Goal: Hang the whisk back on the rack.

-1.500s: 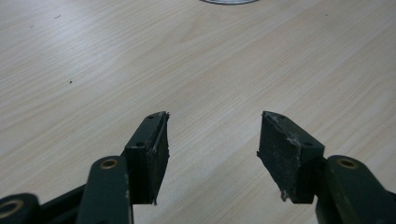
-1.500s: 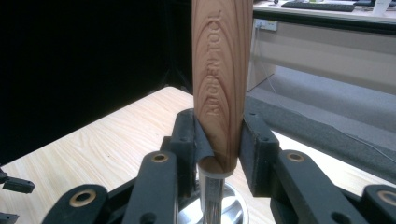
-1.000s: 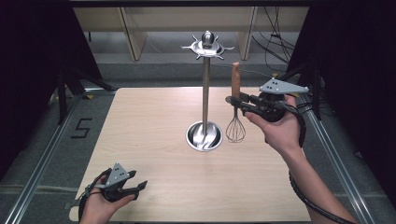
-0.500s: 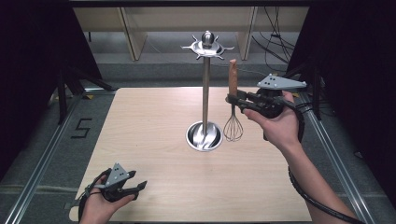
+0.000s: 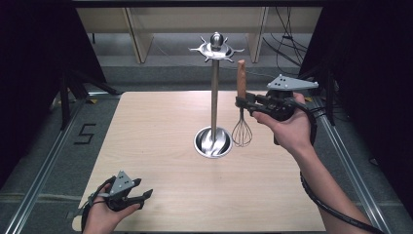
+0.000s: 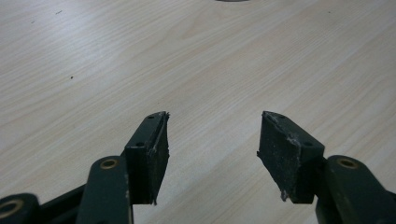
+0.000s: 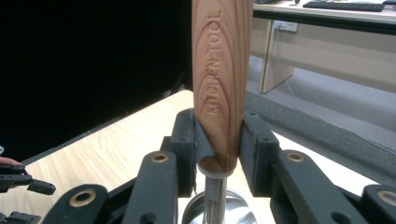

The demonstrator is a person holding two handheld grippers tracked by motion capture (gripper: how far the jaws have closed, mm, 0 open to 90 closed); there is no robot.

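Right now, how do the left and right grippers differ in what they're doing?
The right gripper is raised beside the stand, clamped on the whisk and holding it upright, wires down. The left gripper sits low at the table's near corner, jaws apart with nothing between them. Both have black jaws and a grey plate on top.

- Two black grippers, left gripper [image 5: 127, 194] and right gripper [image 5: 248, 102], each topped by a grey three-cornered plate with small dark holes.
- Brass-coloured rivets at the black jaw links.
- Worn, whitish-scuffed pads [image 6: 289, 151].
- Thick black cable [image 5: 336, 209] trailing along the bare right forearm; possibly a strap around each hand.
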